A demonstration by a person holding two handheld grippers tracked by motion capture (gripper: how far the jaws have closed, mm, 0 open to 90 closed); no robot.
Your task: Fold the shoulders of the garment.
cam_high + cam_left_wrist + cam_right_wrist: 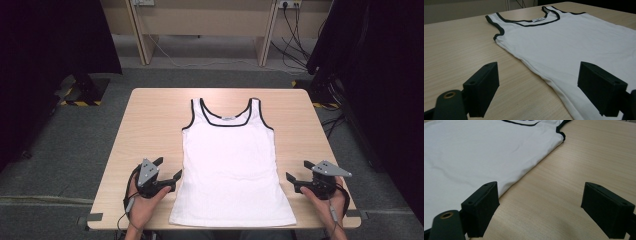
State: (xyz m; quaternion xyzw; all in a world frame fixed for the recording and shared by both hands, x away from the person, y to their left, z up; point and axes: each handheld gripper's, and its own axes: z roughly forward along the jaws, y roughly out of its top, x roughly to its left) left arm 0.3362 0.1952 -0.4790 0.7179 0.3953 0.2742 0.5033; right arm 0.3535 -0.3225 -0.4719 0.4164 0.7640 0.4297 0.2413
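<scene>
Tank top [230, 160] flat; side edges clear (fingers [482, 86] apart).

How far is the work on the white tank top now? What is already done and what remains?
Done: the white tank top lies flat and spread out on the table, neckline at the far side, no fold visible. In hand: the left gripper and the right gripper sit beside its lower side edges, jaws open, holding nothing. Left: gripping the cloth and, probably, all the folding.

Even overhead light, slightly soft focus
</scene>
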